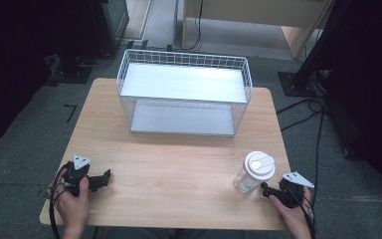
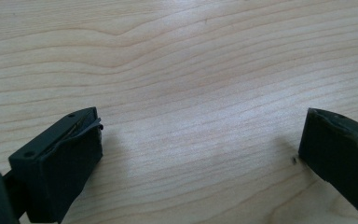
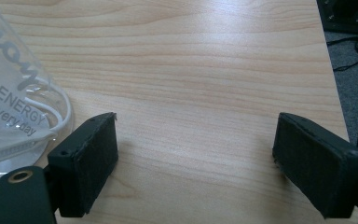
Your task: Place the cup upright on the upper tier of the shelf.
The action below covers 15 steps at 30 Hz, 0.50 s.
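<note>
A clear plastic bottle [image 1: 251, 173] with a white lid stands upright near the table's front right. In the right gripper view the bottle [image 3: 9, 107] shows grey lettering and sits just left of the left jaw, outside the gap. My right gripper [image 1: 265, 188] [image 3: 196, 140] rests low on the table right beside it, jaws apart with only bare wood between them. My left gripper [image 1: 105, 178] [image 2: 200, 135] lies at the front left of the table, open, with nothing between its jaws.
A white wire basket [image 1: 184, 54] with an upper shelf and a lower floor stands at the back middle of the wooden table [image 1: 179, 164]. Cables [image 1: 303, 107] and dark stands lie on the floor to the right.
</note>
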Motion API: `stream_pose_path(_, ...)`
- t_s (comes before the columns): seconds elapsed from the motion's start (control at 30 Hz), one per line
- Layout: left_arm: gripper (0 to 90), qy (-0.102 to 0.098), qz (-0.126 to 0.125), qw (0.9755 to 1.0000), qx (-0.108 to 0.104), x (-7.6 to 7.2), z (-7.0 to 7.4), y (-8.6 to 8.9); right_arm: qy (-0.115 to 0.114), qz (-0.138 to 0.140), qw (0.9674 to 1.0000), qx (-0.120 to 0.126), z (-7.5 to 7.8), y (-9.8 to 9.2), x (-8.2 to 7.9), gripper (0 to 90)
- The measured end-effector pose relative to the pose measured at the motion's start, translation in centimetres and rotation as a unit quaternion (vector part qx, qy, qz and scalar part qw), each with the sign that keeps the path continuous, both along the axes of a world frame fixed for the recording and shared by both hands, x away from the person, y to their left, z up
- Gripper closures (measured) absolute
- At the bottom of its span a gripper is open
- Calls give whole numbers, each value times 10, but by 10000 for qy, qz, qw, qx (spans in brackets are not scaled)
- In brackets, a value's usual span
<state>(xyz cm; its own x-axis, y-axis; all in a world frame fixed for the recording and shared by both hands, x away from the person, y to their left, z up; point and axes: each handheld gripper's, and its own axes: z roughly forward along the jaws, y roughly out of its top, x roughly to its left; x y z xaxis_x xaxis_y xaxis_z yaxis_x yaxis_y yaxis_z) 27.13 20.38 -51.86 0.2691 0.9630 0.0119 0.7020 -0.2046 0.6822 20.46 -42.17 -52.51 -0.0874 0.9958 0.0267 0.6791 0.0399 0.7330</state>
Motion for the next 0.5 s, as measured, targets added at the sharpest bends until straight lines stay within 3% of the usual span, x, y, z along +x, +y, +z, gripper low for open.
stream_pose_path(0.3, 0, 1, 0, 10000, 0, 0, 0, 0, 140, 119, 9998, -10, 1, -2, -3, 87)
stream_pose_path(0.43, 0, 1, 1, 10000, -1, 0, 0, 0, 179, 320, 9993, -104, 3, -2, -6, 87)
stream_pose_path(0.5, 0, 1, -3, 10000, 1, 0, 0, 0, 175, 604, 9978, -230, 4, 0, -11, 87)
